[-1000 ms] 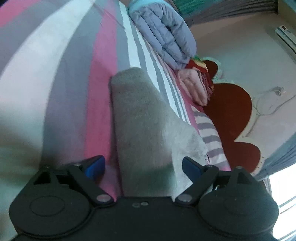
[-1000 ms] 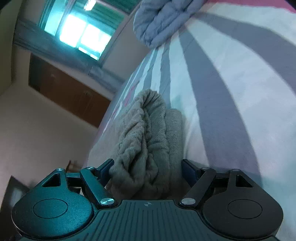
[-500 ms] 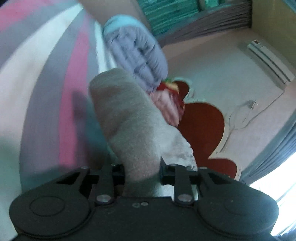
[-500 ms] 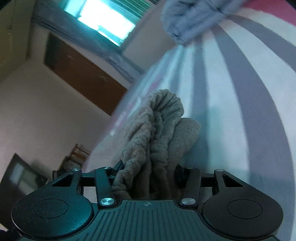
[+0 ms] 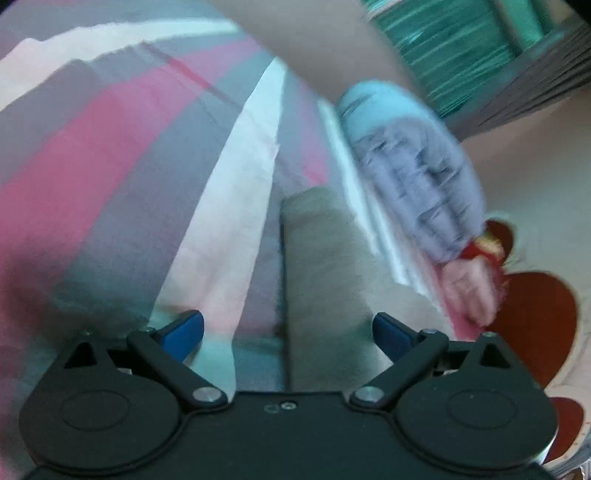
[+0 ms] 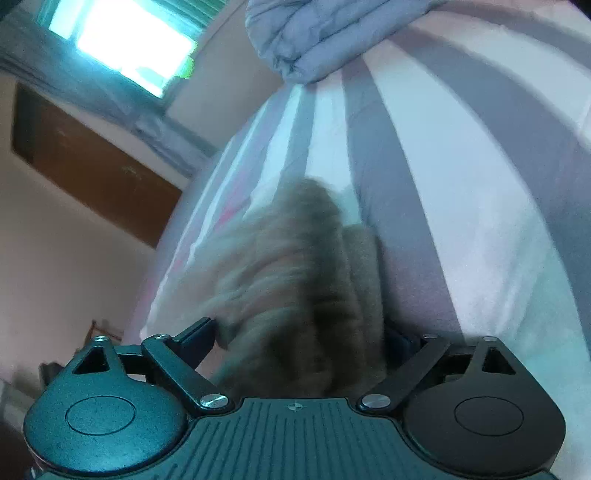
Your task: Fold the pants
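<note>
The grey pants lie as a long folded strip on the striped bedsheet, running away from my left gripper. Its jaws are opening; the blue pads stand wide apart and do not press the cloth, which lies between them nearer the right pad. In the right wrist view the bunched, wrinkled end of the pants is blurred and fills the gap of my right gripper. Those jaws are opening too, and the fingers stand at the cloth's sides without squeezing it.
A folded blue-grey quilt lies further up the bed. Pink and red folded clothes sit beside a red headboard. A bright window and a brown cupboard are off the bed's left side.
Half a second ago both grippers were shut on the pants and carrying them across the bed. Now both have opened and the pants rest on the sheet.
</note>
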Demonstrator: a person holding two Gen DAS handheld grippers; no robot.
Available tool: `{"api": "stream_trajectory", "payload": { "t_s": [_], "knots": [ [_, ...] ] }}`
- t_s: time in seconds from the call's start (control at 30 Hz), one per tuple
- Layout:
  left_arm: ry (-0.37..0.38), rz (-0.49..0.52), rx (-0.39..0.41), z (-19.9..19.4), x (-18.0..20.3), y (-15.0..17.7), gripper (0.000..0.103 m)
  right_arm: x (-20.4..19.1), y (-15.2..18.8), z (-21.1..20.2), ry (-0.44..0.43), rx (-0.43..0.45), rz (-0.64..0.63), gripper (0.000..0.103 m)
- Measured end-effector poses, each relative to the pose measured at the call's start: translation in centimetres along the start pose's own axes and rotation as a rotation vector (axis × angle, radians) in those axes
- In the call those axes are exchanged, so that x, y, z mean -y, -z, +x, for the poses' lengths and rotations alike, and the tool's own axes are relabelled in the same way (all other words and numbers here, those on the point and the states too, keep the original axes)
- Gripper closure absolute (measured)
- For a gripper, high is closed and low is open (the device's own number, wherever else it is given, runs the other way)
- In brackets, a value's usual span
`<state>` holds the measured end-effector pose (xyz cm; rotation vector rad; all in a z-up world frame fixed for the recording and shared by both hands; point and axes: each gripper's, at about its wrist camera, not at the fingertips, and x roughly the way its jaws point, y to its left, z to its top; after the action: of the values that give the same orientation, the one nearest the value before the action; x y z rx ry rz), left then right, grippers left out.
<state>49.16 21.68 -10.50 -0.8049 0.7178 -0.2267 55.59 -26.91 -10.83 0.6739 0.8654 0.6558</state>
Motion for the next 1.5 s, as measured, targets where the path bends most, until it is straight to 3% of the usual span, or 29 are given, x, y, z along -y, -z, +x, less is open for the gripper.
{"api": "stream_trajectory", "payload": {
  "t_s": [0.07,0.13,0.2,0.3,0.53,0.73,0.83,0.93,1.03,1.17,1.27,1.5],
  "knots": [
    [0.030,0.024,0.039,-2.1,-0.9,1.8,0.011,0.7,0.9,-1.3,-0.049,0.039,0.008,0.009],
    [0.011,0.111,0.061,-4.2,-1.0,3.3,0.011,2.3,2.0,-3.8,-0.131,0.091,0.076,0.009],
    [-0.028,0.192,0.087,-7.3,-1.2,6.2,0.011,4.0,3.6,-6.9,-0.162,0.133,0.099,0.009],
    [-0.102,0.232,0.121,-11.0,-0.6,9.2,0.010,5.2,6.6,-11.6,-0.183,0.144,0.083,0.009],
    [-0.251,0.290,0.172,-16.1,2.6,15.9,0.007,3.7,14.3,-19.3,-0.070,0.163,0.049,0.009],
    [-0.312,0.319,0.159,-19.3,4.7,19.4,0.006,0.8,19.8,-21.9,0.024,0.213,0.073,0.007],
    [-0.346,0.368,0.172,-21.4,6.3,21.1,0.006,-2.1,21.8,-23.7,0.143,0.254,-0.019,0.000],
    [-0.380,0.413,0.201,-23.3,8.2,23.4,0.006,-5.6,24.4,-25.9,0.174,0.316,-0.178,0.000],
    [-0.356,0.458,0.271,-25.1,10.0,26.1,0.006,-8.8,26.5,-26.8,0.210,0.353,-0.288,0.000],
    [-0.326,0.517,0.357,-27.0,12.8,29.3,0.006,-11.8,30.2,-28.2,0.192,0.399,-0.350,0.000],
    [-0.309,0.512,0.354,-27.9,14.0,31.6,0.006,-13.4,32.5,-28.5,0.185,0.430,-0.386,0.000],
    [-0.295,0.655,0.394,-29.8,16.6,35.9,0.006,-15.2,36.1,-30.4,0.224,0.424,-0.431,0.000]
  ]
}}
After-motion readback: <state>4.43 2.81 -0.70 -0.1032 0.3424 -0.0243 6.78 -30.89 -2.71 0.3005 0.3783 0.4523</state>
